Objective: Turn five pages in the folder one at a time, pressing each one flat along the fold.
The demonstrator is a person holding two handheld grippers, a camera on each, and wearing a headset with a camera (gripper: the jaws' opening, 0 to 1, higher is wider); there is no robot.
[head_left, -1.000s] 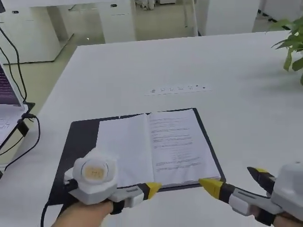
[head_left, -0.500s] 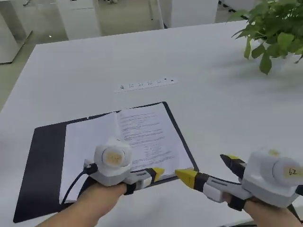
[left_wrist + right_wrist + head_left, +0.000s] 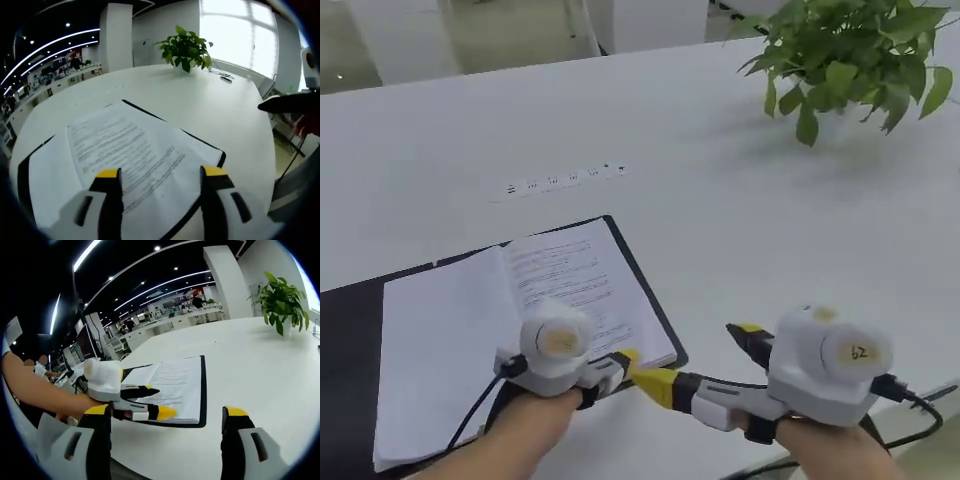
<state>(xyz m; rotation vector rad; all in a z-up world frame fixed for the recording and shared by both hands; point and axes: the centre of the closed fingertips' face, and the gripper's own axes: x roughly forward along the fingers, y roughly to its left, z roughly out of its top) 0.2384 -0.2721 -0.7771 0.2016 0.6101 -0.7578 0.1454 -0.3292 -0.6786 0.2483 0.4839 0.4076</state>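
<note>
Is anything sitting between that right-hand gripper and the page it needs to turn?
Partly. The left gripper lies at the printed page's near corner, almost tip to tip with the right gripper, both with jaws open. Farther along the page's right edge, nothing visible stands in the way.

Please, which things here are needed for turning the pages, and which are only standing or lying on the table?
Belong to the job:
- black folder, lying open
- its printed page
- left tool, open, over the page
- right tool, open, beside the folder's corner

Just lying about:
- potted plant
- socket strip
</note>
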